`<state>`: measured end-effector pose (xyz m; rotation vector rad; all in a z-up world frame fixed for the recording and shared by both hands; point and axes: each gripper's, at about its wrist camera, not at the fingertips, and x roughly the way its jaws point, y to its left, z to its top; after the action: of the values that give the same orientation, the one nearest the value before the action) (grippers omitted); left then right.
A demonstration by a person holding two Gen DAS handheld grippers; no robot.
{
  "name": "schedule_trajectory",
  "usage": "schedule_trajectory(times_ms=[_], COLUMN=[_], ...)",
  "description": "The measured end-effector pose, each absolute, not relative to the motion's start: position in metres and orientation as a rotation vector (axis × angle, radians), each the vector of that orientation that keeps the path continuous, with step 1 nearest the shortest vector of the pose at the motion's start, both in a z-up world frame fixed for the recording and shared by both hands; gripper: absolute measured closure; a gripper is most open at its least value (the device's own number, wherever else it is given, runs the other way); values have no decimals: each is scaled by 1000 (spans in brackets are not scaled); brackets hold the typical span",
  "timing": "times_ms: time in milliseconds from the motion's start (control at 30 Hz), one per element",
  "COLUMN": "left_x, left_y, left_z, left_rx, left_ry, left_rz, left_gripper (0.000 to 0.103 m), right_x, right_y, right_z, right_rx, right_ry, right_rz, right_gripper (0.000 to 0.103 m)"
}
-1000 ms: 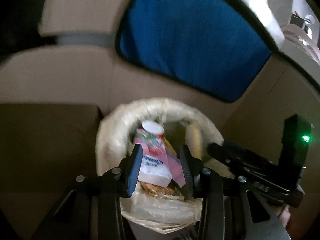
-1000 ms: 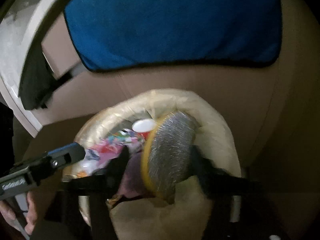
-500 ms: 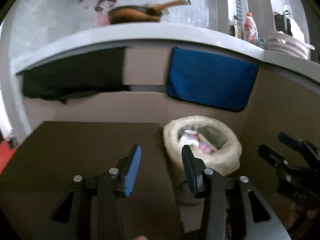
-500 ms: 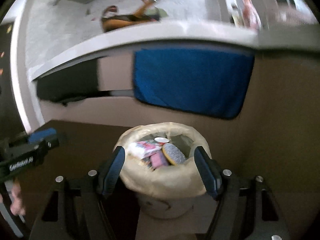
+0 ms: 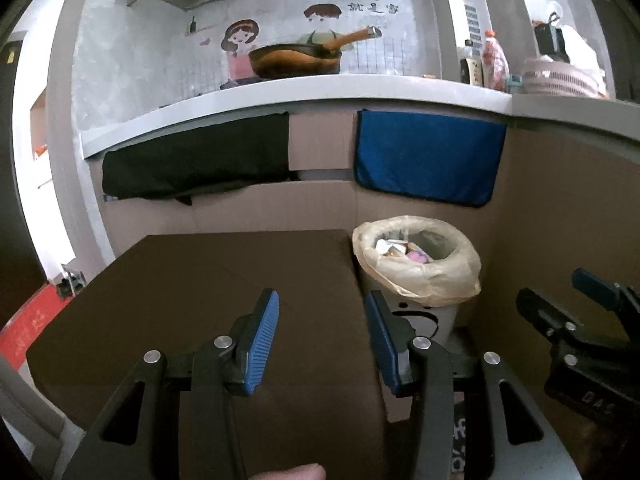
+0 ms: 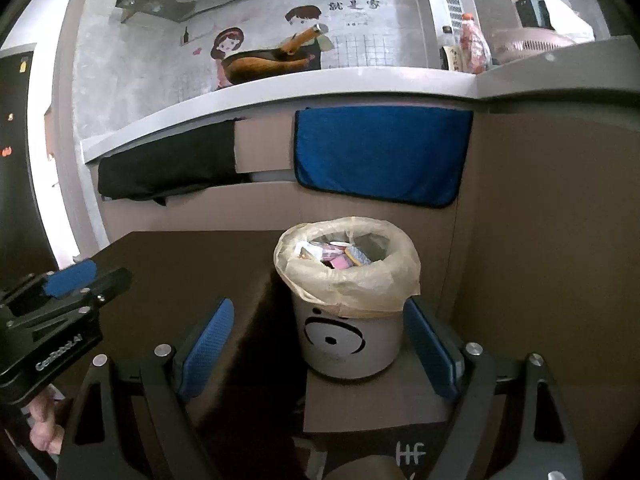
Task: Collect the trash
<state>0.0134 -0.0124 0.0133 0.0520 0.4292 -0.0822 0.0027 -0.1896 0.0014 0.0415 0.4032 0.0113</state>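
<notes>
A white bin (image 6: 348,344) with a pale plastic liner (image 5: 416,276) stands in the corner beside a low brown table (image 5: 200,280). Wrappers, a pink packet and a scouring sponge (image 6: 340,258) lie inside it. My left gripper (image 5: 320,298) hovers open over the table's right edge, short of the bin, with nothing between its fingers. My right gripper (image 6: 319,304) faces the bin from a distance; its jaws are opening wide and hold nothing. Each gripper shows in the other's view: the right gripper (image 5: 580,308) at the right edge, the left gripper (image 6: 72,284) at the left edge.
A blue cloth (image 5: 428,156) and a black cloth (image 5: 196,156) hang from the grey counter edge behind the bin. A wok (image 5: 296,60), bottles and a pink basket (image 5: 560,78) sit on the counter. Cardboard walls (image 6: 540,220) close in the right side.
Both grippers have drawn back and upward from right over the bin. The pink packet and the sponge that sat between the jaws now lie in the bin. The right jaws have widened.
</notes>
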Motion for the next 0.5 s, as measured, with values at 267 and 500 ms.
schedule_trajectory(times_ms=[267, 500], left_x=[-4, -6], left_y=[7, 8], left_z=[18, 17], left_rx=[26, 31], left_ry=[443, 457], left_rz=[-26, -26], left_gripper=[56, 56], right_x=[-13, -13], right_y=[-174, -170], right_z=[5, 5], right_rx=[37, 27], right_ry=[379, 387], right_rz=[36, 50], right_gripper=[19, 19])
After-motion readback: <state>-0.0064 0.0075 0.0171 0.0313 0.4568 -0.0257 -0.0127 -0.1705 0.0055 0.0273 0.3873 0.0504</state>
